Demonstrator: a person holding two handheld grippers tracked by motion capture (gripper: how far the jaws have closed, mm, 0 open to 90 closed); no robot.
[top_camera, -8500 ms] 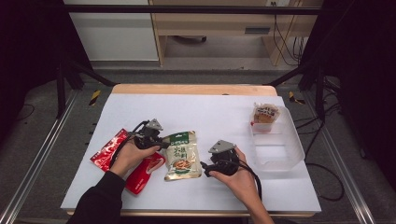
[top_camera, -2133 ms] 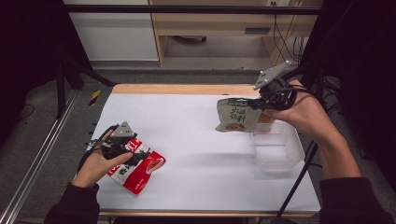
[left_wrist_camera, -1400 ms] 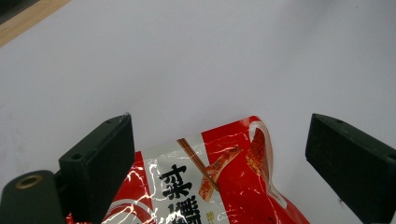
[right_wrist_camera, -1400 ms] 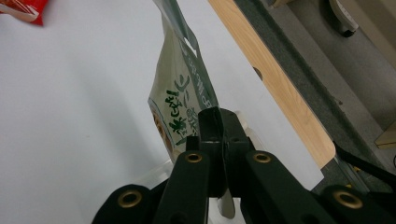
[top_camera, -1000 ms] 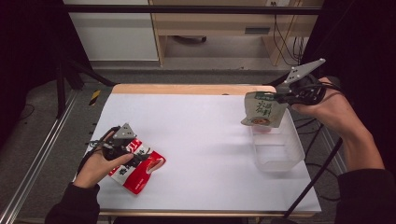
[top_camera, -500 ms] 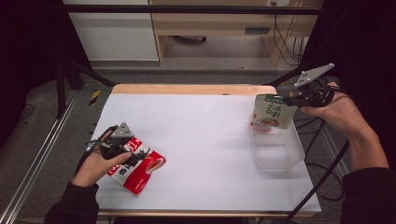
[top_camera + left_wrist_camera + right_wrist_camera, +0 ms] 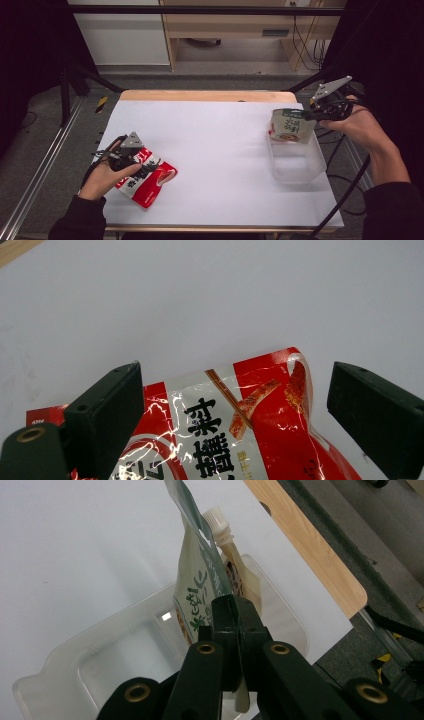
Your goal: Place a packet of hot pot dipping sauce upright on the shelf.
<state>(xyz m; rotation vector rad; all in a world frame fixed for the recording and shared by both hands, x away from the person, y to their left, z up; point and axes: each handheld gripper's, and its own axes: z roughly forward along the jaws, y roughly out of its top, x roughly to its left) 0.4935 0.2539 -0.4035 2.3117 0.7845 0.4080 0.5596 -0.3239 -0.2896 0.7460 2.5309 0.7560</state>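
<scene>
My right gripper (image 7: 306, 115) (image 7: 231, 611) is shut on the edge of a green and beige snack pouch (image 7: 291, 126) (image 7: 196, 592), which hangs upright over the far end of the clear plastic bin (image 7: 295, 162) (image 7: 100, 667). Behind it in the bin stands a spouted pouch with a white cap (image 7: 216, 519). At the table's left, my left gripper (image 7: 142, 161) (image 7: 235, 410) rests open over a red snack bag (image 7: 147, 177) (image 7: 235, 435), one jaw on either side of the bag's top and not pressing it.
The white table top (image 7: 210, 145) has a wooden far edge (image 7: 205, 95) and drops off just right of the bin. A metal rail (image 7: 40, 175) runs along the left. A cable trails from the right gripper down past the table's right side.
My right gripper has sunk with the green pouch and shifted a little right, bringing the pouch down to the bin's far end. The left hand and the red bag have stayed in place.
</scene>
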